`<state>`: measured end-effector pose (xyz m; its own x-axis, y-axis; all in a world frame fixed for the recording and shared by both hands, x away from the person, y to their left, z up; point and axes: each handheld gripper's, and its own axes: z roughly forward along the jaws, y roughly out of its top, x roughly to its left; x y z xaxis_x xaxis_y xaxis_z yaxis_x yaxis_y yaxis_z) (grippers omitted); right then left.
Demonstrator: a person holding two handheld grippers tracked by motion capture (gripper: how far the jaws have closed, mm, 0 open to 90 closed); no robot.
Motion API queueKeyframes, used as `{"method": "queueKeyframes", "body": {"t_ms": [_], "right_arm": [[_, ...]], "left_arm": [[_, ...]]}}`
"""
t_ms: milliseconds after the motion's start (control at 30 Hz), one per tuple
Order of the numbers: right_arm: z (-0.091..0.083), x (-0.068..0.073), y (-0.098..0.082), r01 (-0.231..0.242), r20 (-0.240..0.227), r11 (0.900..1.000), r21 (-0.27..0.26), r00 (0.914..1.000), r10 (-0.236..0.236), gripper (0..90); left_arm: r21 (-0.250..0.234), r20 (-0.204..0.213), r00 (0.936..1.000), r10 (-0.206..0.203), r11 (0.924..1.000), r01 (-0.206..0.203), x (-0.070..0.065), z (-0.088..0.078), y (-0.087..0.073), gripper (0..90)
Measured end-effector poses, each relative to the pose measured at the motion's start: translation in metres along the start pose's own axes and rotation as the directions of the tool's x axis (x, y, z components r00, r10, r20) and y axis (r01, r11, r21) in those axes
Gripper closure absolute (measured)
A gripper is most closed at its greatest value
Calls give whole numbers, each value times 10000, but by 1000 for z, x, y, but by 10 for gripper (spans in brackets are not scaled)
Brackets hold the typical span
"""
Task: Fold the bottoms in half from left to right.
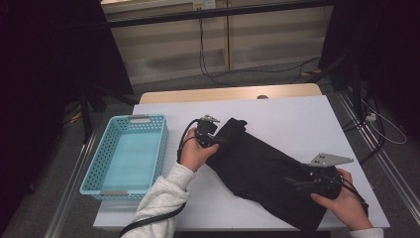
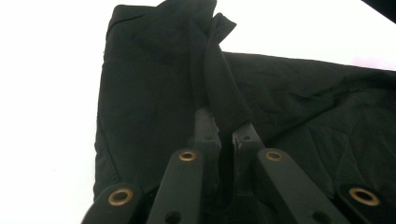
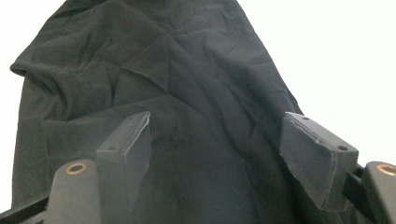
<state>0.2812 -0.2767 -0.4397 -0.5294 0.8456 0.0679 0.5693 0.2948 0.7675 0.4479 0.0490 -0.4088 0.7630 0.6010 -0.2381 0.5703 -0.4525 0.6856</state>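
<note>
While the black garment [image 1: 267,171] is lying slantwise across the white tabletop [image 1: 297,114], its long axis is running from the middle toward the near right corner. The left gripper [image 1: 214,139] is pinching a raised fold of cloth at the garment's far end, jaws clenched on it. The right gripper [image 1: 303,181] is hovering over the near end, jaws spread wide and gripping nothing. A light-blue basket [image 1: 109,148] is sitting at the left edge, nearer the left hand.
</note>
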Motion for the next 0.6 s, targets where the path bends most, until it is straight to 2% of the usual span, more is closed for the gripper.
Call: {"method": "queueKeyframes", "body": {"t_ms": [600], "right_arm": [[0, 1, 0, 26, -32, 10000, 10, 10000, -26, 251]], "left_arm": [[181, 168, 9998, 45, 9998, -48, -5, 3, -1, 844]]}}
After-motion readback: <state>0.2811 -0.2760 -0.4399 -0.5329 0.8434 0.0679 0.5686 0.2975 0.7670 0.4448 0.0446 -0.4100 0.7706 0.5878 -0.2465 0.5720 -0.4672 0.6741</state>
